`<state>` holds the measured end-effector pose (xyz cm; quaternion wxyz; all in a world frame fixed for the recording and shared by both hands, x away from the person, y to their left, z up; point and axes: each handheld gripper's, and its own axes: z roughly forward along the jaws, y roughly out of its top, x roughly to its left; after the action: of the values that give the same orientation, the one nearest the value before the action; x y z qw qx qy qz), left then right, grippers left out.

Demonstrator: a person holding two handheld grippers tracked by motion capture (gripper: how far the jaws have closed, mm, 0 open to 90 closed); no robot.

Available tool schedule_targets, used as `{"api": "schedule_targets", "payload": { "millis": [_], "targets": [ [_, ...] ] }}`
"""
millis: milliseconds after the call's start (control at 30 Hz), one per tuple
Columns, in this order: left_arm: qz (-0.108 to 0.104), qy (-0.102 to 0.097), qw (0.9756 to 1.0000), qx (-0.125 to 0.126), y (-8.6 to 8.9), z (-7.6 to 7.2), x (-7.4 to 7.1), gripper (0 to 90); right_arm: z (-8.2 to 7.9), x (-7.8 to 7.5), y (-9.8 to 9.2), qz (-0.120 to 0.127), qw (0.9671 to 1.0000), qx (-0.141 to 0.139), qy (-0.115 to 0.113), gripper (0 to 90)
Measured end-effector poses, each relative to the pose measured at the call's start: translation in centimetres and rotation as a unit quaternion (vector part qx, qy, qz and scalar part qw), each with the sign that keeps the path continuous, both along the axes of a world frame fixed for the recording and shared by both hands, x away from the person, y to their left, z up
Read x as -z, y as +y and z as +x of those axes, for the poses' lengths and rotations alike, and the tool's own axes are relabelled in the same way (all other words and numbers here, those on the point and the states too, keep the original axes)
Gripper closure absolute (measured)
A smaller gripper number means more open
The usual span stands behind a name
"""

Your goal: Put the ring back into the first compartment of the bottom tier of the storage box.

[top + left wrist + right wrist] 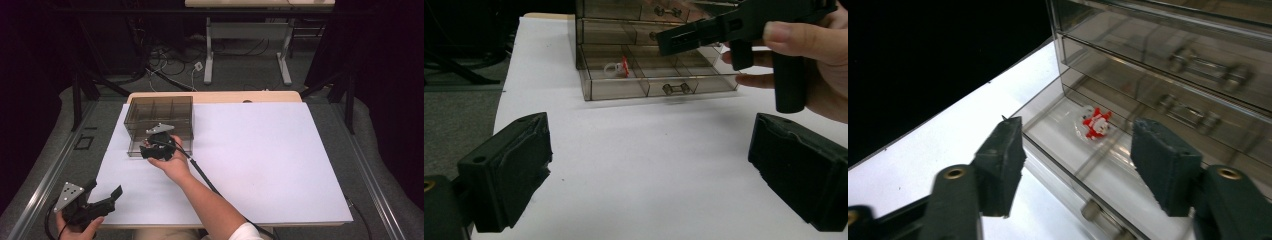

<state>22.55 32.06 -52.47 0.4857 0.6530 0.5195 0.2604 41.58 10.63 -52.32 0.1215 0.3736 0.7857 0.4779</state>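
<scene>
The right tool is held fwd by the right hand, arm stretched diagonally across from the bottom edge. Its 2 jaws stand partly apart, nothing between them. The left tool is low at the near-left corner, in the left hand, jaws wide apart, empty.

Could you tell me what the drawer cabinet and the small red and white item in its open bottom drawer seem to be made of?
The drawer cabinet looks like smoke-tinted clear plastic: glossy, with dividers visible through its walls. The small red and white item seems glossy moulded plastic with a clear part, though it is too small to be sure.
</scene>
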Motion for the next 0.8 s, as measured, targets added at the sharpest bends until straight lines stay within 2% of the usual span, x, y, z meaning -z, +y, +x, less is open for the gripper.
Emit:
{"api": "schedule_targets", "payload": {
  "millis": [133, 200, 233, 367, 400, 567, 633, 800],
  "targets": [
    [0.001, 0.0, 1.0, -0.001, -0.1, 0.0, 0.0, 4.2, -0.5, -0.3, -1.3, 0.004, 1.0, 0.004, 0.002, 32.4],
    [0.003, 0.001, 1.0, 0.0, -0.1, 0.0, 0.0, 4.2, -0.8, -0.4, -1.9, 0.013, 0.9999, 0.008, -0.007, 30.0],
    [0.003, 0.001, 1.0, -0.001, -0.1, 0.0, 0.0, 4.2, -1.0, -0.6, -2.4, 0.008, 0.9999, 0.006, -0.003, 29.4],
    [0.004, 0.003, 1.0, -0.001, -0.2, 0.1, 0.1, 4.2, -1.7, -0.7, -3.6, 0.012, 0.9999, 0.004, -0.008, 28.7],
    [0.008, 0.004, 1.0, 0.002, -0.2, 0.1, 0.1, 4.2, -1.9, -0.9, -3.9, 0.003, 1.0, 0.003, -0.004, 28.7],
    [0.013, 0.002, 0.9999, 0.002, -0.4, 0.0, 0.0, 4.2, -3.0, -1.0, -5.3, 0.011, 0.9998, -0.006, -0.017, 27.7],
    [0.013, 0.002, 0.9999, 0.001, -0.4, -0.1, 0.0, 4.2, -3.5, -1.2, -5.9, 0.01, 0.9998, -0.007, -0.013, 26.8],
    [0.014, 0.0, 0.9999, -0.001, -0.4, -0.2, 0.0, 4.2, -4.7, -1.6, -7.1, 0.012, 0.9998, -0.005, -0.016, 18.3]
  ]
}}
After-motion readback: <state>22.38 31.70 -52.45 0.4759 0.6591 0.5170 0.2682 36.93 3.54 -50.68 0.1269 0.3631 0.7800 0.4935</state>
